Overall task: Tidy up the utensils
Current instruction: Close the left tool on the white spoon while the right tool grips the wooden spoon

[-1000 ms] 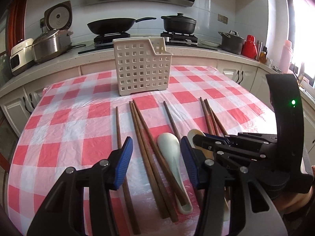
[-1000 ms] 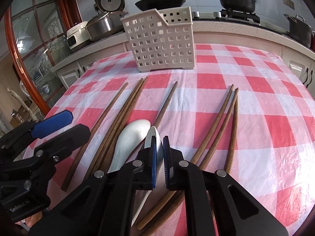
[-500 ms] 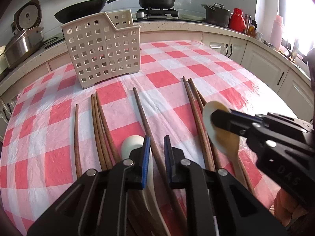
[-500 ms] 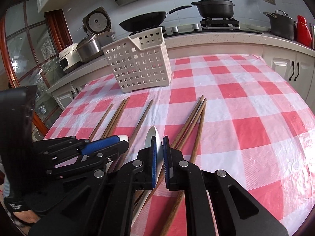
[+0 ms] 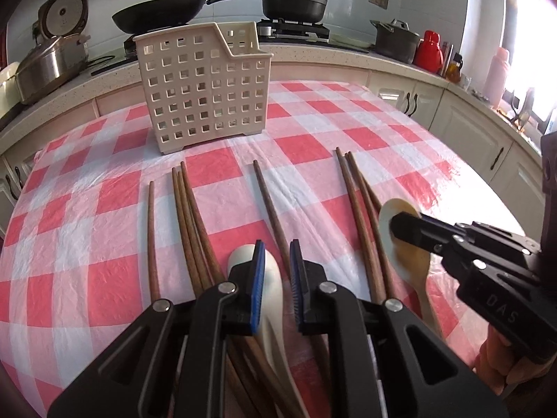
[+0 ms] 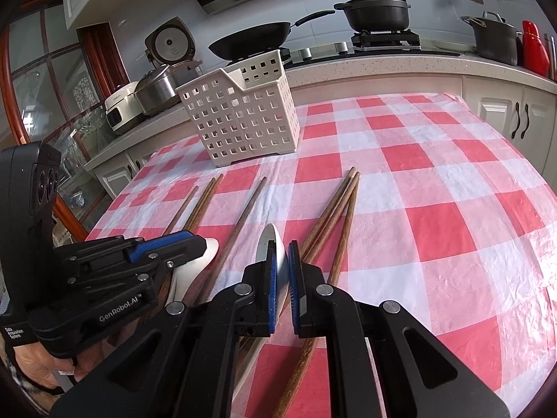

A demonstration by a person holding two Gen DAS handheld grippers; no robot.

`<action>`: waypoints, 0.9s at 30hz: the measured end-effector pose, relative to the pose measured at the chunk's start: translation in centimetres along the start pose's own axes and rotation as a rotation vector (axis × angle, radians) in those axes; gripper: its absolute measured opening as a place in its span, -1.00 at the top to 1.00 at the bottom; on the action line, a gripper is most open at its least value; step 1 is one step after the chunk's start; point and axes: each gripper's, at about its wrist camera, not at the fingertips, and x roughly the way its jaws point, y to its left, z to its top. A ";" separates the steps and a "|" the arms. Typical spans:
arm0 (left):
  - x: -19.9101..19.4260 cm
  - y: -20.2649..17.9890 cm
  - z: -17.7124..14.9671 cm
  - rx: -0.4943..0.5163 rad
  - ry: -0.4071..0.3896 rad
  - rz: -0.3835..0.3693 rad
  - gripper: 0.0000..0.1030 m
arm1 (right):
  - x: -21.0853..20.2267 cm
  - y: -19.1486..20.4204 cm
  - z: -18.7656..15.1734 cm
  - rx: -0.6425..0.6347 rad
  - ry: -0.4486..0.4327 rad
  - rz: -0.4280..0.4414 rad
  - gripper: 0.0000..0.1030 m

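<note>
Both grippers clamp white spoons near the table's near edge: the left gripper on 1 spoon, the right gripper on another. Chopsticks lie alongside; the basket stands far back.

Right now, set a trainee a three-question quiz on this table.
1. True or false: chopsticks already stick up out of the white basket.
2. What does the right tool grip? A) a chopstick B) a white spoon C) the basket rim
3. Count: how many chopsticks are in the cluster lying beside the spoon in the right tool?

Key:
1. False. Nothing rises above its rim, and the chopsticks lie on the checked cloth.
2. B. The white spoon sits between its pads.
3. Three.
</note>
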 end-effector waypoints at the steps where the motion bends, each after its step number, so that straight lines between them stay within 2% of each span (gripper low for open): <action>1: 0.2 0.0 -0.1 0.010 0.003 0.004 0.73 | 0.0 0.0 -0.1 0.000 0.001 0.000 0.82; 3: 0.4 -0.1 -0.1 0.024 -0.002 0.026 0.68 | 0.0 0.2 -0.1 -0.002 0.001 0.001 0.82; 4: 0.5 -0.1 0.0 0.027 0.005 0.047 0.40 | 0.0 0.2 -0.1 -0.003 0.001 0.001 0.82; 5: 0.8 0.1 0.0 0.015 0.022 0.063 0.21 | 0.0 0.2 -0.1 -0.004 0.001 0.001 0.82; 8: 1.6 0.7 -0.5 -0.020 0.060 0.013 0.24 | 0.0 0.2 -0.1 -0.010 0.001 -0.002 0.82; 11: 1.6 0.5 -0.5 -0.002 0.056 0.009 0.33 | 0.2 0.2 -0.2 -0.012 0.009 -0.003 0.82; 18: 1.6 0.0 -0.1 0.018 0.052 0.009 0.35 | 0.0 0.5 0.1 -0.035 0.006 -0.009 0.82; 23: -0.6 0.2 0.1 -0.002 -0.013 0.011 0.35 | -0.5 0.1 0.9 -0.035 -0.007 -0.033 0.82; 27: -3.6 0.5 0.6 -0.005 -0.099 0.024 0.35 | -1.2 0.5 1.5 -0.049 -0.030 -0.041 0.82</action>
